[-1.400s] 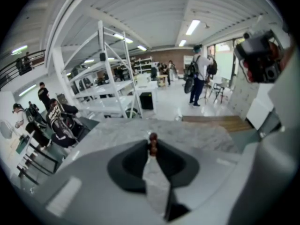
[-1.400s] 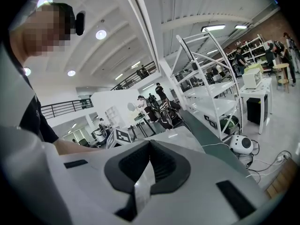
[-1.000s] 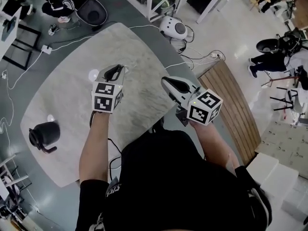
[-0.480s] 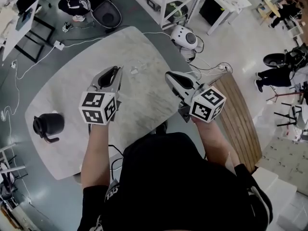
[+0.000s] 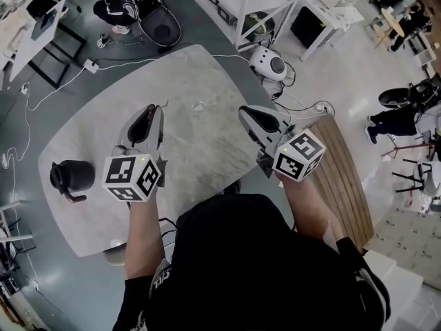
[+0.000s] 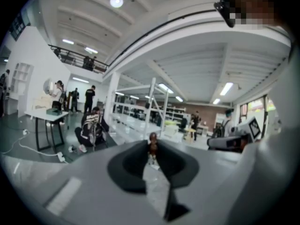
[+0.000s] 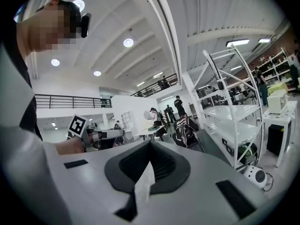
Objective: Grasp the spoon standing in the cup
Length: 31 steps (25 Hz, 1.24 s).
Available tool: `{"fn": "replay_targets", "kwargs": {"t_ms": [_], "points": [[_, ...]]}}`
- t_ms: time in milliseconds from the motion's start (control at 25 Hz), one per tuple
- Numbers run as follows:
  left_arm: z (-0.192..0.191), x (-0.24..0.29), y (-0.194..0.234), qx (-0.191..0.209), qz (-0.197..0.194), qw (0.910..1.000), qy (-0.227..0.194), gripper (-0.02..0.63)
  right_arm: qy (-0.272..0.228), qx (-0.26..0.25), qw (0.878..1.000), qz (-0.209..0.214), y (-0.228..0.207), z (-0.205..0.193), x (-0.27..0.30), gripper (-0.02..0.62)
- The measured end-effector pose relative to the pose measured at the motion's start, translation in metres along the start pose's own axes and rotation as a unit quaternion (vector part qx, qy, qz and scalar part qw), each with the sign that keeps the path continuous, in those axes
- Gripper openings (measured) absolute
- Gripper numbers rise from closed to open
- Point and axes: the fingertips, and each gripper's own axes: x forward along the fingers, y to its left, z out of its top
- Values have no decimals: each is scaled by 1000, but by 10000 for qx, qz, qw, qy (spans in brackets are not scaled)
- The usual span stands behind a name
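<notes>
A small clear cup stands on the marble table, toward its far side. In the left gripper view, a brown-topped spoon stands in that cup, straight ahead beyond the jaw tips and apart from them. My left gripper hangs above the table, left of and nearer than the cup. Its jaws stand a narrow slit apart, the table shows through, and nothing is between them. My right gripper hovers over the table's right edge, jaw tips together and empty.
A black jug sits at the table's left end. Cables trail over the grey floor. A white round appliance lies beyond the far edge, a wooden bench runs along the right, and white shelving stands behind.
My left gripper has drawn back toward the body and to the left, away from the cup. The right gripper has hardly moved. The head view has shifted a little.
</notes>
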Motion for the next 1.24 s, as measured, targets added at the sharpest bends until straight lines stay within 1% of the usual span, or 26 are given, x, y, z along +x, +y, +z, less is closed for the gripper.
{"fn": "replay_targets", "kwargs": {"t_ms": [200,400,1240], "points": [[2,-11,13,-118,202,9996,-131,55,-37,-208,9998,62,10,8,1,-8],[0,-19,19,-154,283,9993,-191,55,-29,-341,9994,108,17,6,2,-8],[-2,-20,16,-188,232,9994,-161,55,27,-433,9989,173,24,6,1,-9]]}}
